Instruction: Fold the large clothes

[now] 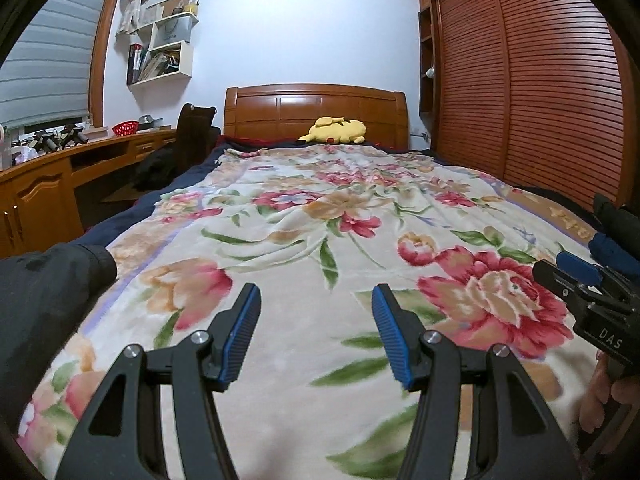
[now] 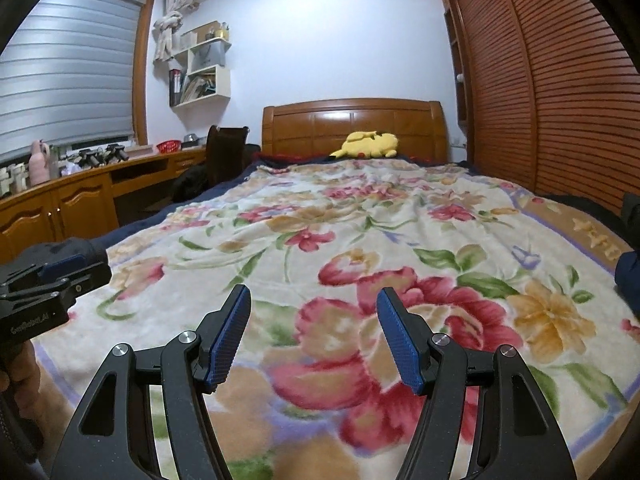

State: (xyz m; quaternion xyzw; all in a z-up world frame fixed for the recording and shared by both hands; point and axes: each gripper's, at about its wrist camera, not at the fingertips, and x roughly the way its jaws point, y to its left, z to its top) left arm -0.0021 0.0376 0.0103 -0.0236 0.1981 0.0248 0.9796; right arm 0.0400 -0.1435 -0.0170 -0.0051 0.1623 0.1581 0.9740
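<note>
1. Left gripper (image 1: 316, 312) first: its blue-padded fingers (image 1: 242, 336) stand apart with nothing between them, poised above the near end of the bed, pointing along it toward the headboard (image 1: 316, 114).
2. Right gripper (image 2: 314, 314), same story: fingers (image 2: 230, 332) spread, empty, only blanket showing through the gap. Each gripper also shows at the edge of the other's view, so the two sit side by side, near each other.
3. Straight under both lies the floral blanket (image 1: 320, 208), spread nearly flat over the bed, rumpled toward the middle. A dark navy cover (image 1: 132, 216) peeks out along its left side.
4. The clothes themselves? Dark fabric sits at the left edge of the bed, a dark garment (image 1: 44, 300), and a dark blue bundle (image 2: 628, 276) lies at the right edge. Which one is the piece to fold, I cannot tell; both are cut off by the frame.
5. Handling, as a judgement: big soft cloth, limp, no stiffness at all. It will likely sag, drag on the plush blanket and bunch if taken in the middle.
6. Best hold, I'd say: two corners or the shoulder seams, one per gripper, pinching a doubled edge so it doesn't slip.
7. Further out: a yellow plush toy (image 1: 336, 130) by the headboard, well clear.
</note>
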